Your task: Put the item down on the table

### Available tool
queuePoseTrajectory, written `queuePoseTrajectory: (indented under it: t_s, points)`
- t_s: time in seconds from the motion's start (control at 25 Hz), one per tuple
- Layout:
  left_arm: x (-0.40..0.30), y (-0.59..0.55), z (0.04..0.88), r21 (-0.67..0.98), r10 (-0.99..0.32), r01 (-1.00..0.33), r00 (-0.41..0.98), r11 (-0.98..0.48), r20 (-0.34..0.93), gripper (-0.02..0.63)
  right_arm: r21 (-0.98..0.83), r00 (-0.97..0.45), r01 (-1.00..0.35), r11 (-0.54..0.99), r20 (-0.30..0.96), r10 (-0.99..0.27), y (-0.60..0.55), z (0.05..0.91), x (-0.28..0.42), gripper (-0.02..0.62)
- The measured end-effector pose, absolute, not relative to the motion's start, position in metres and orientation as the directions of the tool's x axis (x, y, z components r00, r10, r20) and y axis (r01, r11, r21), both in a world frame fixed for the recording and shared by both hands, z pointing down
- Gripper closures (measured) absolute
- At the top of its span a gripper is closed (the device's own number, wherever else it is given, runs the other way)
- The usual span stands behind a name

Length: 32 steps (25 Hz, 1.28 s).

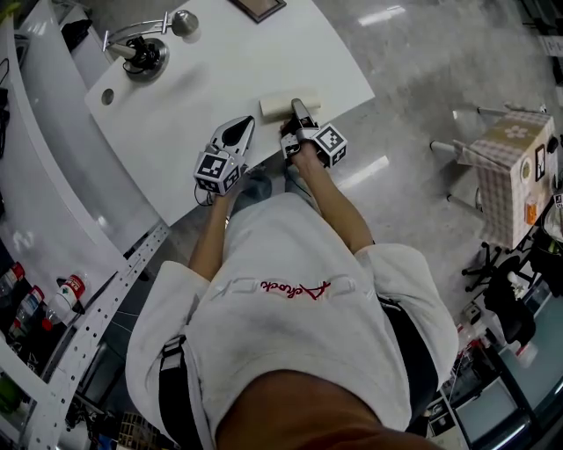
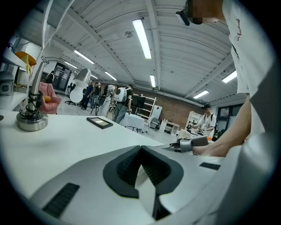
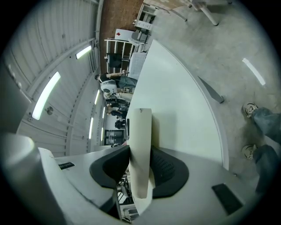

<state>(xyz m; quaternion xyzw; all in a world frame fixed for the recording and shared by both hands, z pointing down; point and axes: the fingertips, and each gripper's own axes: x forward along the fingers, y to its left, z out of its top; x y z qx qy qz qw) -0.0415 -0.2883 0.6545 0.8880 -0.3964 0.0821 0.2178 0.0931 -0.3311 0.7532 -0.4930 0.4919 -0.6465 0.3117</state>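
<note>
The white curved table (image 1: 220,75) is filling the upper middle of the head view. The person (image 1: 290,299) is standing at the table's near edge, reaching both arms out over it. A metal lamp (image 1: 145,48) is standing on the table's far left part, its round base flat on the top.

The left gripper (image 1: 241,126) is hovering over the table's near edge. Its jaws are pressing together with nothing between them. The right gripper (image 3: 140,154) is sitting just beside it, farther along the same edge and turned on its side. Its pads are pinching a cream block (image 3: 141,140) from both faces.

A dark frame (image 1: 258,7) is lying flat at the table's far edge. The block is sticking out past the jaw tips over the table's near edge and throwing a shadow on the top; whether it is touching the top I cannot tell. A small hole (image 1: 107,97) is showing in the table's left corner, near the lamp.
</note>
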Motion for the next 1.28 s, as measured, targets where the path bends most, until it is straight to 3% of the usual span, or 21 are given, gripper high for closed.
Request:
queuePoseTrajectory:
  t_s: [0.2, 0.48, 0.68, 0.92, 1.12, 1.28]
  points:
    - [-0.039, -0.288, 0.652, 0.322, -0.666, -0.734, 0.678, -0.597, 0.311, 0.583, -0.953, -0.320, -0.051, -0.299, 0.299, -0.899, -0.333, 0.747, 0.093, 0.397]
    - [-0.034, -0.288, 0.650, 0.319, -0.653, -0.722, 0.692, -0.614, 0.307, 0.583, -0.976, -0.378, -0.027, -0.217, 0.211, -0.901, -0.336, 0.734, 0.088, 0.264]
    - [-0.028, -0.289, 0.652, 0.325, -0.638, -0.711, 0.704, -0.624, 0.312, 0.583, -0.942, -0.526, -0.313, -0.121, 0.278, -0.804, -0.332, 0.726, 0.070, 0.264]
    - [-0.025, -0.291, 0.652, 0.329, -0.630, -0.704, 0.710, -0.629, 0.315, 0.583, -0.718, -0.576, -0.693, 0.060, 0.503, -0.644, -0.321, 0.734, 0.048, 0.250]
    - [-0.027, -0.295, 0.648, 0.332, -0.635, -0.703, 0.711, -0.629, 0.302, 0.583, -0.471, -0.516, -0.849, 0.238, 0.646, -0.563, -0.313, 0.748, 0.041, 0.253]
    - [-0.028, -0.296, 0.646, 0.333, -0.635, -0.703, 0.710, -0.628, 0.304, 0.583, -0.336, -0.459, -0.887, 0.315, 0.701, -0.546, -0.307, 0.755, 0.041, 0.271]
